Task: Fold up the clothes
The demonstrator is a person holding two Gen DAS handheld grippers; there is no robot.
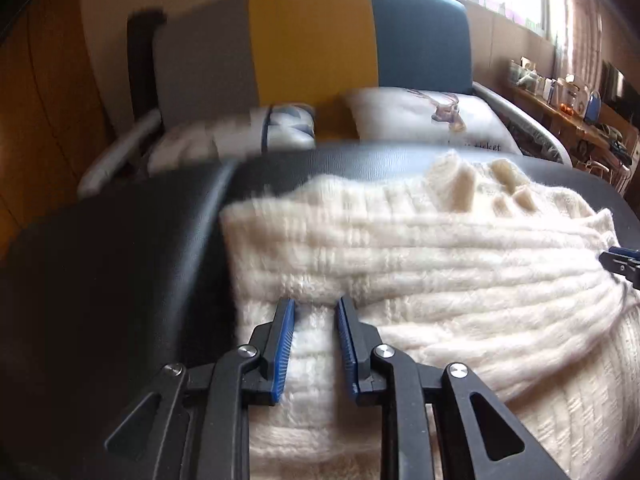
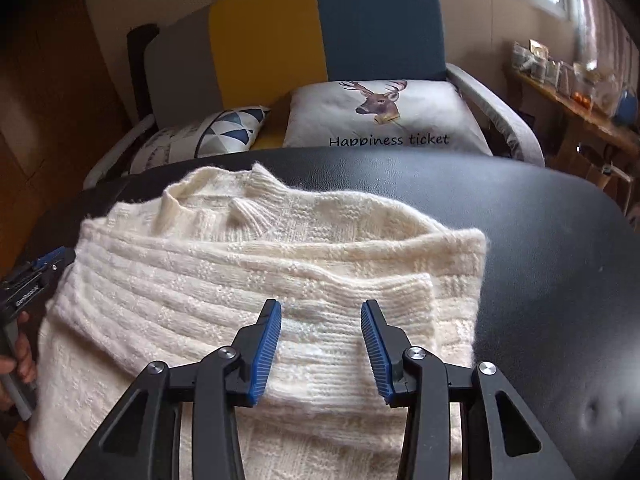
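Note:
A cream knitted sweater (image 2: pixel 256 264) lies partly folded on a black leather surface (image 2: pixel 552 264), collar at the far side and sleeves laid across the body. It also shows in the left wrist view (image 1: pixel 420 256). My left gripper (image 1: pixel 314 308) hangs over the sweater's left part, its blue pads a narrow gap apart with knit fabric between them. My right gripper (image 2: pixel 320 312) is open over a folded ribbed sleeve, holding nothing. The left gripper shows at the left edge of the right wrist view (image 2: pixel 36 276). The right gripper's tip shows at the right edge of the left wrist view (image 1: pixel 624 262).
Behind the black surface stands a grey, yellow and blue armchair (image 2: pixel 320 28) with a deer cushion (image 2: pixel 384 116) and a triangle-pattern cushion (image 2: pixel 224 128). A cluttered wooden shelf (image 2: pixel 580 92) runs along the right wall under a window.

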